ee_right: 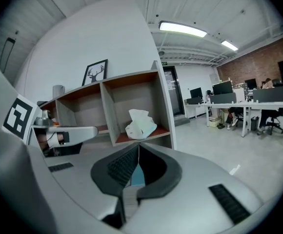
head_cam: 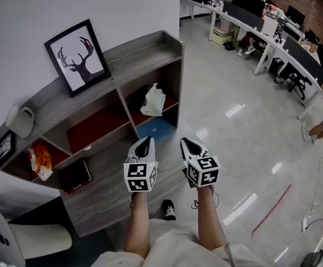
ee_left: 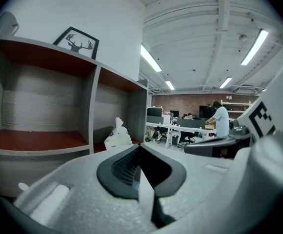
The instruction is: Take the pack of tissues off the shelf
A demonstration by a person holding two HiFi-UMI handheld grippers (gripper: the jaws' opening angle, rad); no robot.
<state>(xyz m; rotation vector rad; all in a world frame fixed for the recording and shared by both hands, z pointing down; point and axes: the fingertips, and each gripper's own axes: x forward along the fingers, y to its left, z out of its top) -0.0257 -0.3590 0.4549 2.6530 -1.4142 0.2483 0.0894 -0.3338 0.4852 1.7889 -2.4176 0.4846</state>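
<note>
Beyond right gripper (ee_right: 138, 146), pack of tissues (ee_right: 140, 124) sits in shelf (ee_right: 109, 113).

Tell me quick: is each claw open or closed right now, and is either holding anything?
Left claw: closed, holding nothing.
Right claw: closed, holding nothing.

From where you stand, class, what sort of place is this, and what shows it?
Probably an open-plan office: long desks with rows of monitors, a person working at one, strip lights overhead, and a wooden shelf unit holding a pack of tissues.
</note>
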